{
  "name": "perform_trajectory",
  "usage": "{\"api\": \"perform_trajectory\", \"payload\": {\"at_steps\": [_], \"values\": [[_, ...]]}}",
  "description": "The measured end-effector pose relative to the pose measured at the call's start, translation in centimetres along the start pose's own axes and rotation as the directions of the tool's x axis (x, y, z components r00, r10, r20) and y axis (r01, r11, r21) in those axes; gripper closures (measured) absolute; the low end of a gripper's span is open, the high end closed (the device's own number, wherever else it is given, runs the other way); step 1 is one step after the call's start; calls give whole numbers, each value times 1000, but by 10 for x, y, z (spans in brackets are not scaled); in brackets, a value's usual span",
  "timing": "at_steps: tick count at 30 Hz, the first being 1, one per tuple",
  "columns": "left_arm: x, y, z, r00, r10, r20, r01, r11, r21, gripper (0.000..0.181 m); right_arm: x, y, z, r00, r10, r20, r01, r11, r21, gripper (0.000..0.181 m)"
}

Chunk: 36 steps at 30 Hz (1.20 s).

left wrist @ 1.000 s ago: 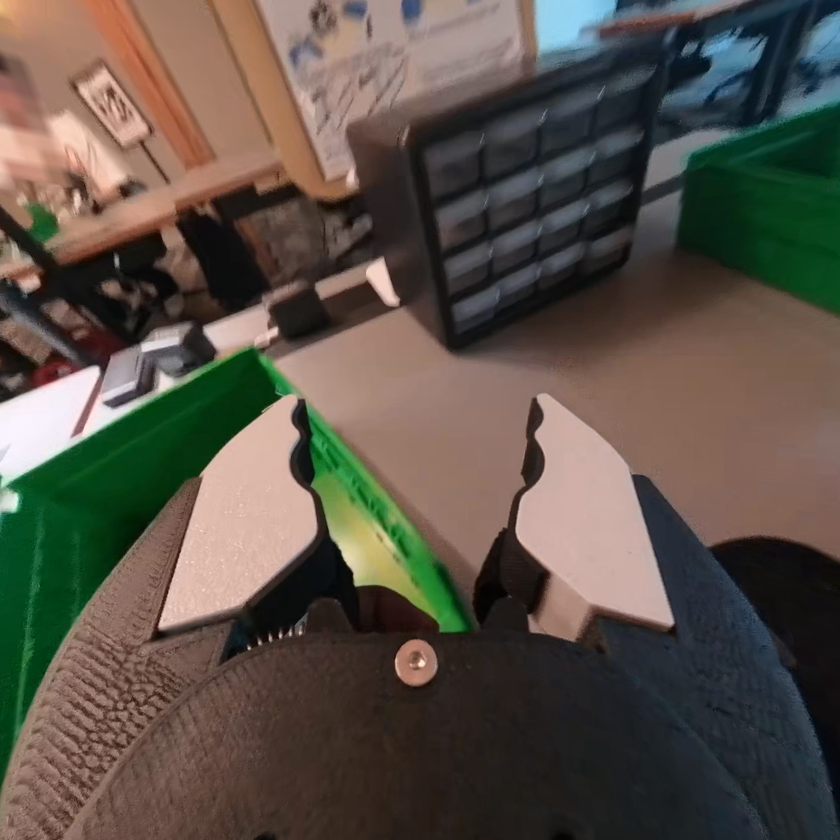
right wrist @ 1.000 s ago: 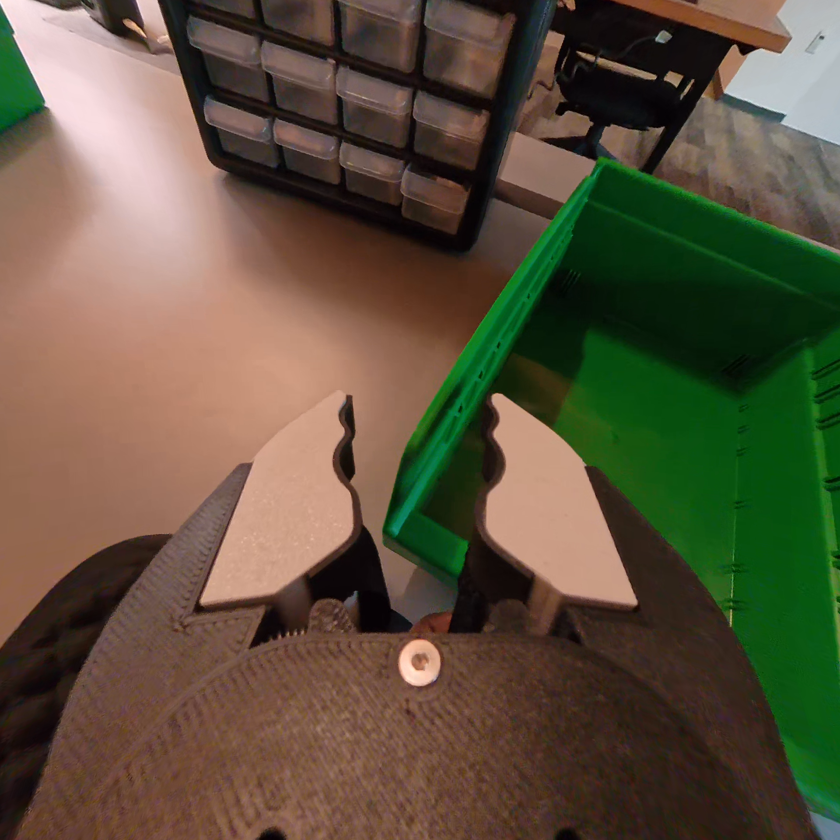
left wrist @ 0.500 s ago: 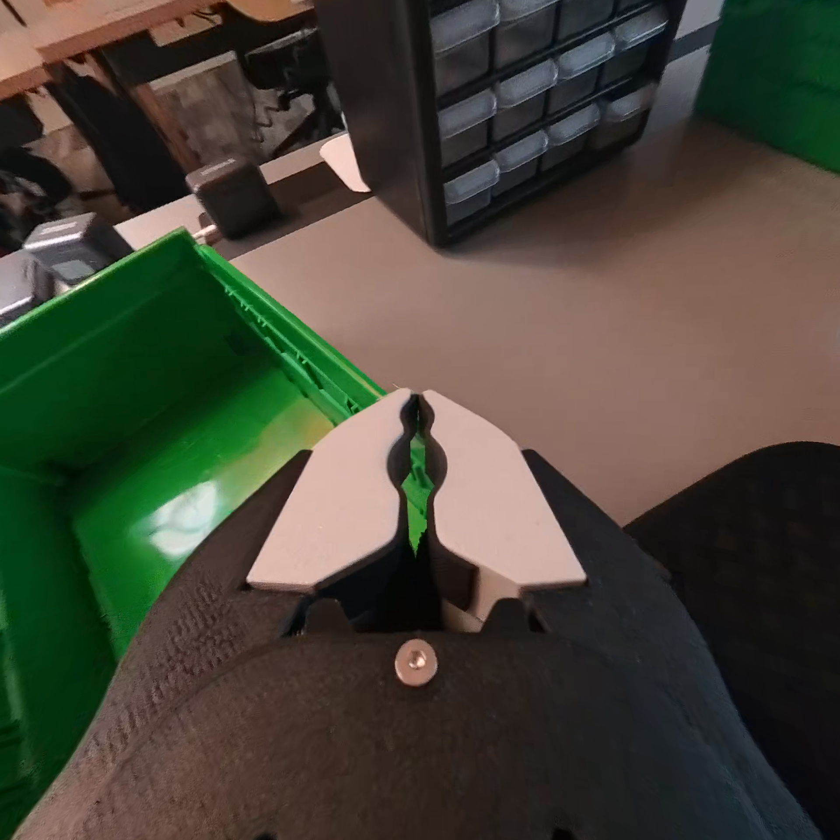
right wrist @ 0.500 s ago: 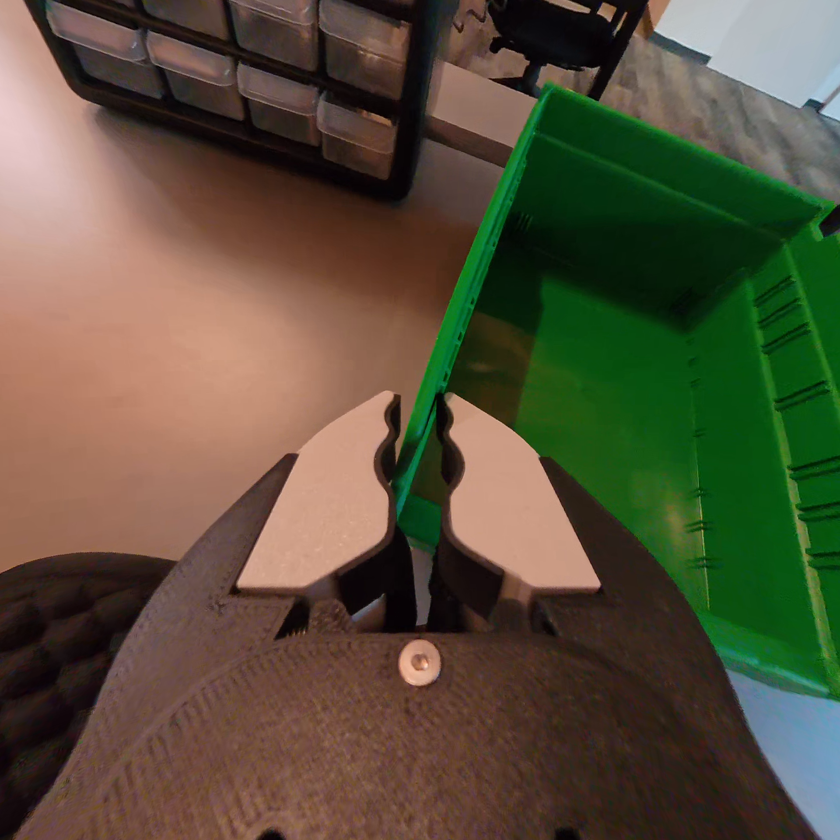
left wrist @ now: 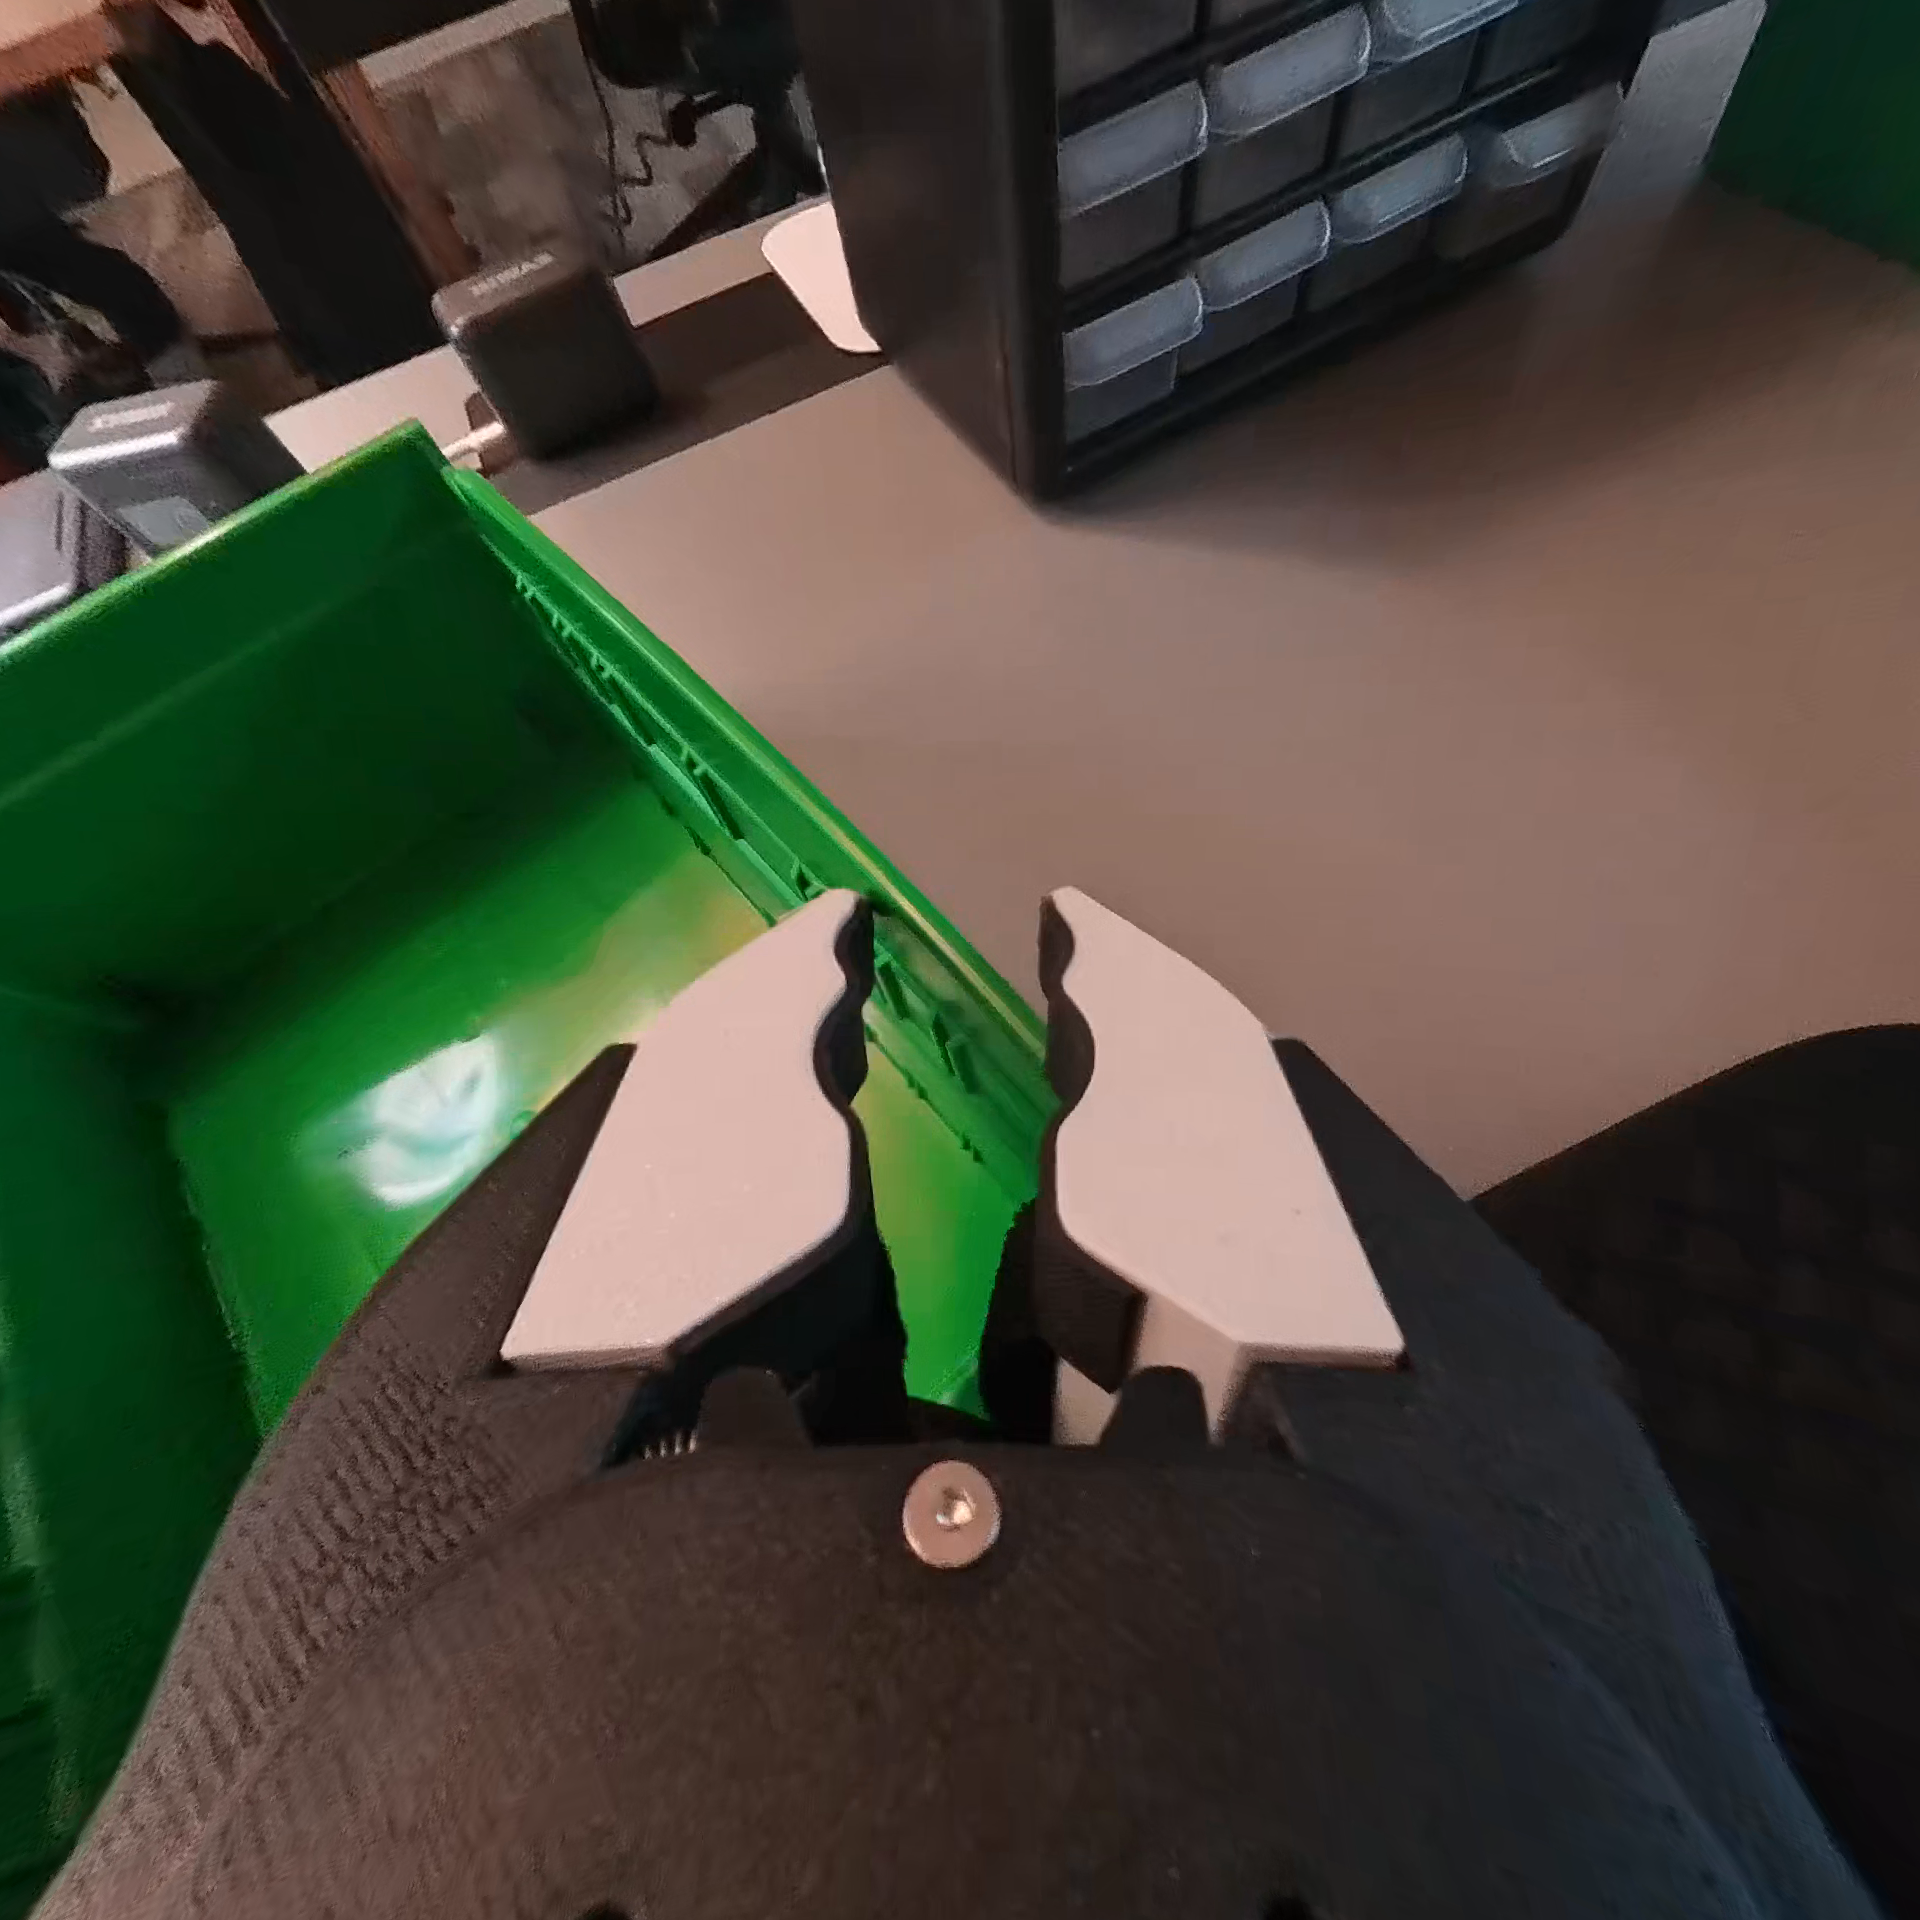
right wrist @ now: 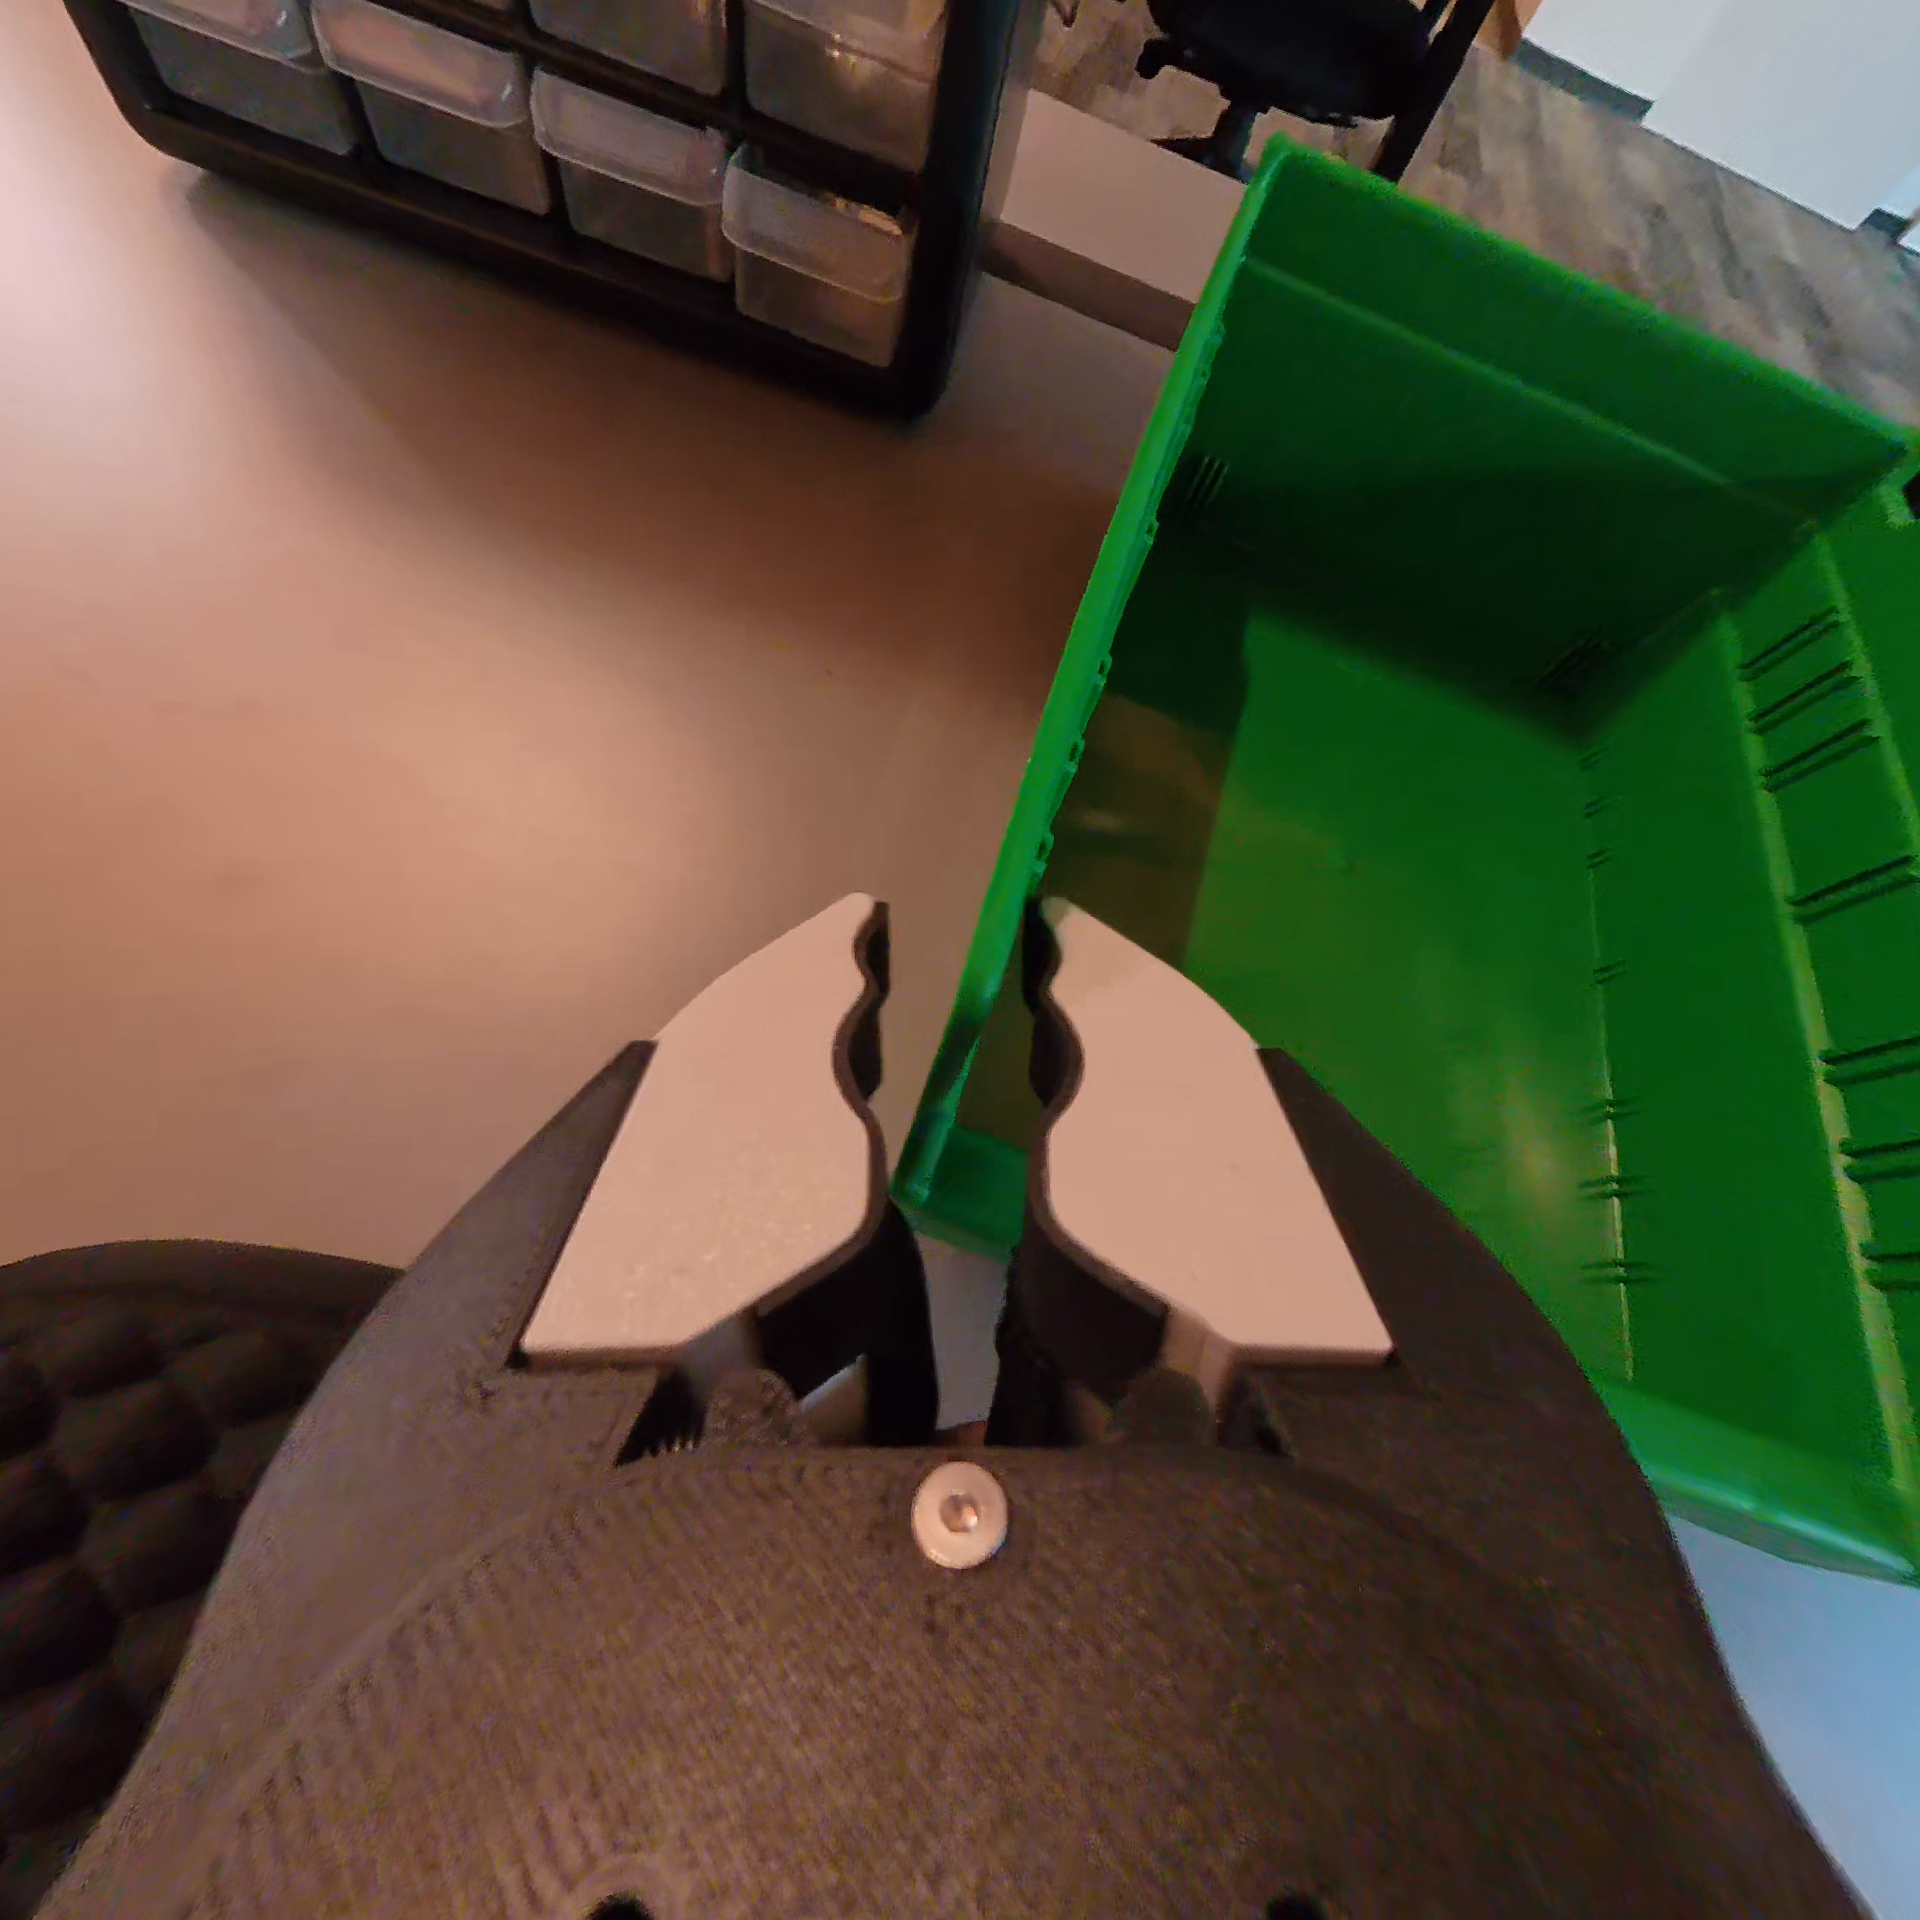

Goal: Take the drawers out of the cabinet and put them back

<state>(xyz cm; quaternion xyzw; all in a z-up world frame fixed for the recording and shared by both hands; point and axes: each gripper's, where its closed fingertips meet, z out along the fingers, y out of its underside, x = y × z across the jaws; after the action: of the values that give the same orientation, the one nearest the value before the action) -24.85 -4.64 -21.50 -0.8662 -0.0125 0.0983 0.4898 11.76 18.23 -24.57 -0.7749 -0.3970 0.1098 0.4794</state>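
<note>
Green bin point(right wrist: 1455, 582) rims straddled, ungripped | both fingers part-open | cabinet point(left wrist: 1247, 208) cropped (drawer contents unreadable)

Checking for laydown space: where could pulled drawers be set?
Bare tabletop runs from the drawer cabinet toward the claws, bordered by a green bin on the left and another on the right, both empty. It is crowded only behind the left bin.
</note>
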Motion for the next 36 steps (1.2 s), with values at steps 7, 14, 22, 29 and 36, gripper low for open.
{"api": "perform_trajectory", "payload": {"at_steps": [7,14,22,29,36], "values": [[0,-2,1,1000,17,-25,-16,999,37,153,5,1,-1,1000,6,-22,-6,1000,-5,169],[-9,-12,2,999,21,48,-27,993,112,158,0,-19,-8,999,22,-49,-18,997,73,150],[79,-123,-14,980,17,-199,84,869,488,109,-75,-114,-40,967,-6,253,-111,889,445,124],[104,-143,52,973,48,-226,55,902,429,101,-120,-150,-16,864,-100,493,-131,902,412,71],[99,-138,105,973,232,13,-222,913,343,110,-92,-166,24,954,-65,293,-87,875,476,76]]}}
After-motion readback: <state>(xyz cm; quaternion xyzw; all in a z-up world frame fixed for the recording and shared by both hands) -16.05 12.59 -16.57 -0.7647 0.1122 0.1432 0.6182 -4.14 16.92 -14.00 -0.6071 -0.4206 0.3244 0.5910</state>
